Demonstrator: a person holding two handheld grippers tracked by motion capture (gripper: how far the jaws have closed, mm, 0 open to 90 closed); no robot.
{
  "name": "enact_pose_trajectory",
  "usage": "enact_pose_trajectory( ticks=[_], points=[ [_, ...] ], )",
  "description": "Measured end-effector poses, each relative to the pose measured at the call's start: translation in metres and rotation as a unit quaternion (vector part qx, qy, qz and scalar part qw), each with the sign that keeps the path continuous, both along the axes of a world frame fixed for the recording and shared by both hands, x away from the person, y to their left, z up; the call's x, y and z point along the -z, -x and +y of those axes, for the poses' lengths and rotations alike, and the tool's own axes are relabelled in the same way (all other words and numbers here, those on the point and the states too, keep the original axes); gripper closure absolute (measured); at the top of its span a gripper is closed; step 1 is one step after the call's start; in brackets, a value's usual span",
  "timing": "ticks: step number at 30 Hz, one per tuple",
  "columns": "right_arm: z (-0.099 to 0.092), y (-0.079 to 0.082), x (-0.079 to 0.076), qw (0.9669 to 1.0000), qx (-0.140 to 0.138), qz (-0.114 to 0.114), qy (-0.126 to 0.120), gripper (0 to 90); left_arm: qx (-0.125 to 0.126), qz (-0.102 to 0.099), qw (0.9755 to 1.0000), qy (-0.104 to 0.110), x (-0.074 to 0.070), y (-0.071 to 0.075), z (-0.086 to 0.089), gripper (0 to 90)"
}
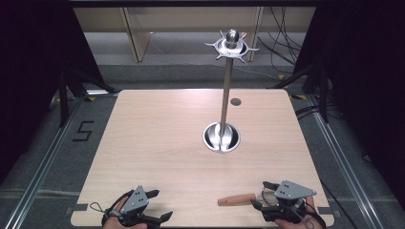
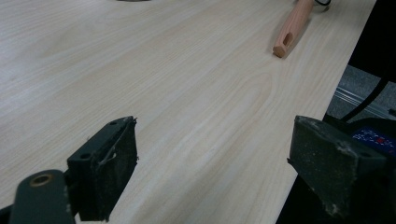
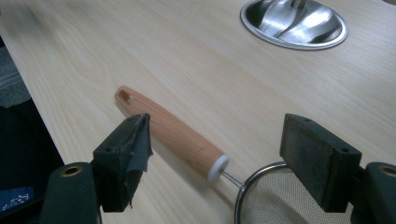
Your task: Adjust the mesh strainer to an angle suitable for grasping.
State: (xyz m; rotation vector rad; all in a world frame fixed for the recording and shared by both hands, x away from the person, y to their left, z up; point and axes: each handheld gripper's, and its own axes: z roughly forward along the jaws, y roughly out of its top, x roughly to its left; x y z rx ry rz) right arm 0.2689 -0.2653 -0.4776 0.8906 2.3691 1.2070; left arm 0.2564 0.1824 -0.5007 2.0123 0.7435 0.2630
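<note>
Strainer at the near right edge, both grippers open.

My right gripper hangs wide over the small strainer, holding nothing; my left gripper is wide and empty at the near left. I judge the strainer light, its wooden handle stiff and not slippery, the mesh easy to dent, so I would grip mid-handle. The table edge is close behind; farther, much free room before the steel utensil stand.

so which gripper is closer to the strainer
Right. The right gripper hovers open over the strainer; the left gripper sits well off beyond its handle end.
</note>
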Motion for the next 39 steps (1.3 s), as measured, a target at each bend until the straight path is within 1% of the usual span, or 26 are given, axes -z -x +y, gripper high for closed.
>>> enact_pose_trajectory(
  ticks=[1,2,3,7,8,10,11,12,15,16,17,18,19,20,21,22,24,26,27,29,33,34,36,37,38,39],
  points=[
    [0.0,0.0,0.0,1.0,0.001,0.0,-0.002,25.7,-0.003,0.001,1.0,0.005,0.0,0.0,-0.001,14.7],
    [0.0,0.0,-0.001,1.0,0.0,0.002,-0.003,25.5,0.001,0.001,0.9999,-0.011,0.0,-0.001,0.001,14.7],
    [0.001,0.0,-0.001,1.0,0.0,0.005,-0.003,25.6,0.0,0.0,1.0,-0.001,0.0,0.0,0.0,14.7],
    [0.002,-0.001,-0.002,0.9999,-0.007,-0.003,0.006,25.7,0.0,0.0,1.0,-0.003,0.0,0.0,0.0,14.7],
    [0.004,-0.002,-0.002,0.9998,-0.015,-0.004,0.008,25.7,0.0,0.001,1.0,0.001,0.0,0.0,0.0,14.7],
    [0.005,-0.002,-0.003,0.9998,-0.016,-0.004,0.011,25.7,0.0,0.0,1.0,0.0,0.0,0.0,0.0,14.7],
    [0.007,-0.003,-0.004,0.9996,-0.022,-0.004,0.016,25.7,-0.003,0.001,1.0,0.005,0.0,0.0,-0.001,14.7],
    [0.008,-0.004,-0.004,0.9995,-0.026,-0.002,0.018,25.6,0.011,-0.013,0.9997,-0.019,-0.001,-0.002,0.003,14.7],
    [0.009,-0.006,-0.005,0.9994,-0.029,0.0,0.02,25.0,0.01,-0.011,0.9997,-0.018,-0.001,-0.002,0.003,14.7],
    [0.01,-0.007,-0.005,0.9993,-0.031,0.008,0.021,24.9,0.009,-0.01,0.9997,-0.018,-0.001,-0.002,0.003,14.7],
    [0.011,-0.008,-0.005,0.9991,-0.033,0.009,0.024,24.5,0.009,-0.012,0.9997,-0.017,-0.001,-0.002,0.002,14.7],
    [0.014,-0.008,-0.004,0.9991,-0.034,0.015,0.023,23.5,0.005,-0.008,1.0,-0.002,0.0,-0.001,0.001,14.7],
    [0.014,-0.011,-0.004,0.9986,-0.044,0.011,0.027,23.3,-0.002,-0.002,1.0,0.005,0.0,0.0,0.0,14.7],
    [0.017,-0.012,-0.004,0.9985,-0.044,0.017,0.029,23.4,-0.001,-0.001,1.0,0.004,-0.001,0.0,0.0,14.7],
    [0.017,-0.012,-0.004,0.9985,-0.044,0.017,0.029,23.4,-0.003,0.0,0.9999,0.01,-0.001,0.001,-0.001,14.7],
    [0.02,-0.016,-0.002,0.9977,-0.049,0.022,0.041,23.4,-0.001,-0.001,1.0,0.007,-0.001,0.0,0.0,14.7],
    [0.023,-0.018,-0.002,0.997,-0.058,0.023,0.047,23.4,0.007,-0.011,0.9999,-0.001,-0.001,-0.001,0.0,14.7],
    [0.025,-0.02,-0.001,0.9967,-0.057,0.027,0.052,23.5,0.005,-0.009,0.9999,-0.002,-0.002,-0.001,0.001,14.7],
    [0.026,-0.021,0.0,0.9962,-0.057,0.029,0.058,23.9,0.001,-0.007,1.0,0.005,-0.001,-0.001,0.0,14.7],
    [0.029,-0.025,0.002,0.9946,-0.068,0.034,0.071,25.1,0.004,-0.008,1.0,0.002,-0.002,-0.001,0.001,14.7],
    [0.031,-0.03,0.004,0.9931,-0.071,0.043,0.083,25.5,0.0,-0.003,1.0,0.008,-0.002,0.0,0.0,14.7],
    [0.032,-0.031,0.006,0.9935,-0.07,0.043,0.078,25.8,0.0,-0.004,1.0,0.005,-0.002,0.001,0.0,14.7],
    [0.033,-0.034,0.006,0.9919,-0.078,0.053,0.086,26.4,0.001,-0.006,0.9999,0.016,-0.002,0.001,-0.001,14.7],
    [0.035,-0.036,0.008,0.9919,-0.074,0.062,0.082,26.9,0.005,-0.007,0.9999,0.008,-0.004,0.002,0.0,14.7],
    [0.035,-0.036,0.008,0.9919,-0.074,0.062,0.082,26.9,0.004,-0.006,0.9999,0.014,-0.004,0.002,-0.001,14.7],
    [0.036,-0.037,0.009,0.9912,-0.078,0.066,0.085,27.3,0.006,-0.006,0.9999,0.009,-0.004,0.001,0.0,14.7]
  ],
)
